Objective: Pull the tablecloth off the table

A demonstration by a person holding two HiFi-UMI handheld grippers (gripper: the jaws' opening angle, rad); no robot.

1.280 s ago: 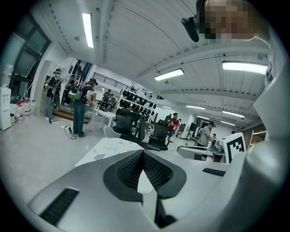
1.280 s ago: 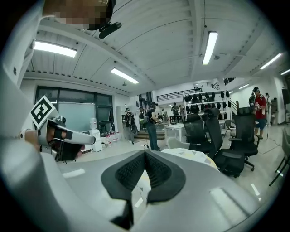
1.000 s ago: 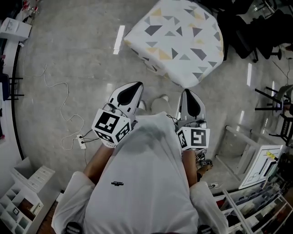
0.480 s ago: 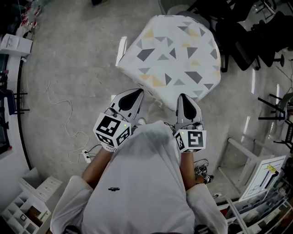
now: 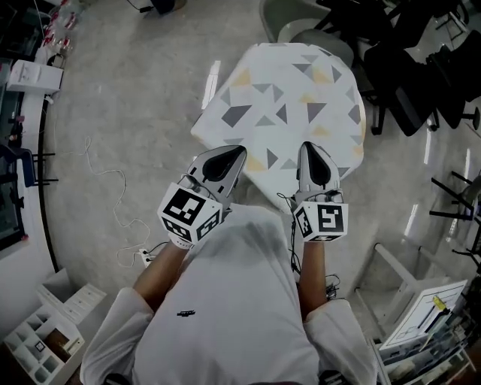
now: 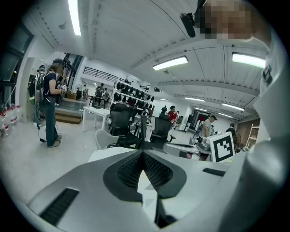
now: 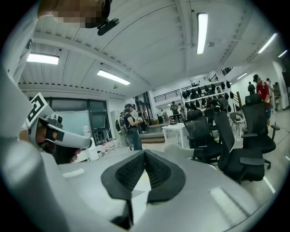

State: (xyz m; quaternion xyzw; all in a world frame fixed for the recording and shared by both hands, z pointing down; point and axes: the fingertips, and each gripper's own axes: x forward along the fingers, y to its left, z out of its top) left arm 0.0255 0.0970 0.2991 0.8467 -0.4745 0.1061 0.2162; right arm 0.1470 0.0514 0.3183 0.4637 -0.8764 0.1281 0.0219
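The tablecloth (image 5: 289, 98) is white with grey and yellow triangles and drapes a small table just ahead of me. Both grippers are held out level in front of my chest. The tips of my left gripper (image 5: 240, 149) overlap the cloth's near left edge, and my right gripper (image 5: 309, 145) overlaps its near right edge. Each pair of jaws is shut with nothing between them. In the left gripper view the left gripper (image 6: 143, 154) shows a strip of tablecloth (image 6: 147, 186) below its closed pads. The right gripper (image 7: 145, 153) shows the same strip of tablecloth (image 7: 137, 181).
Black office chairs (image 5: 421, 68) crowd the far right, and a pale chair (image 5: 301, 22) stands beyond the table. A white cable and power strip (image 5: 143, 256) lie on the floor at left. Shelving (image 5: 45, 338) sits at bottom left. A person (image 6: 50, 99) stands far left.
I have walked toward the table. It has slid down the head view, and both gripper tips now overlap its near edge instead of bare floor. Both grippers stayed shut.
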